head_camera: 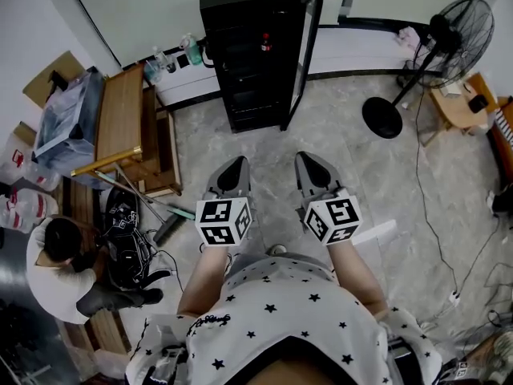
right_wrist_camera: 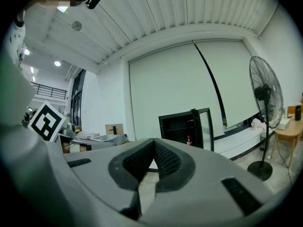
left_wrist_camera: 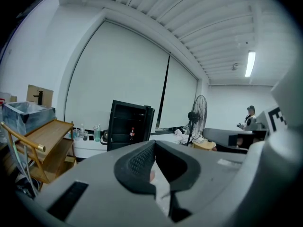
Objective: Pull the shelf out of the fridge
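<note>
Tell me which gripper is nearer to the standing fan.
Right. The right gripper is held out over the floor, with the fan ahead and off to its right. The left gripper is beside it, on the side away from the fan.

Bright, even indoor light fills all three views. A ceiling tube lamp [left_wrist_camera: 250, 64] glares white in the left gripper view, and small ceiling spots [right_wrist_camera: 57, 63] (a few, blown out) shine in the right one. Shadows on the pale floor [head_camera: 240, 147] are faint and soft; the inside of the fridge [head_camera: 248, 54] is dark. Both gripper views bend strongly and darken at the corners. The left tool [left_wrist_camera: 154, 144] and right tool [right_wrist_camera: 153, 142], close to the lens, look slightly soft.
</note>
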